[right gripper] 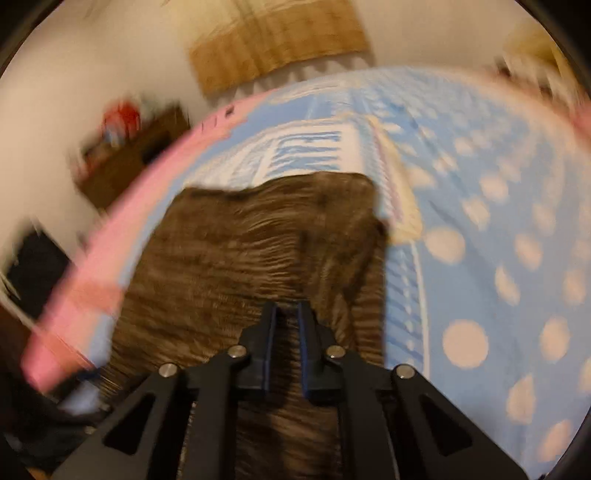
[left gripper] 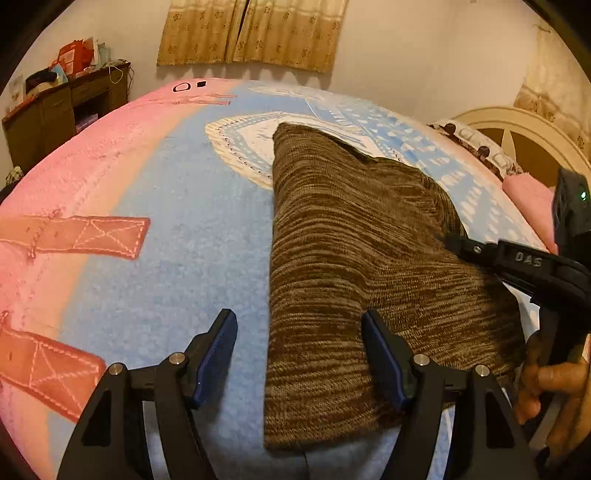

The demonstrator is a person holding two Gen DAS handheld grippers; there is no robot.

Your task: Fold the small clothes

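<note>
Nearest, low in the left wrist view, the left gripper [left gripper: 299, 354] stands wide apart and empty, straddling the left edge of the brown knit garment [left gripper: 354, 266]. At the right edge a hand [left gripper: 550, 384] carries the right gripper [right gripper: 287, 314], whose fingers are drawn nearly together over the knit; blur hides whether they pinch it. The garment lies mid-frame on the blue and pink bedspread [left gripper: 177, 229]. It looks soft, floppy and light, so a corner or hem seems the best hold.

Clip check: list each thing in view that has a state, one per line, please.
Brown knit garment: folded, flat on blanket.
Left hand-held gripper: open, straddling the garment's near edge.
Right hand-held gripper: shut, over the garment; grip on cloth unclear.
Curtains: drawn.
</note>
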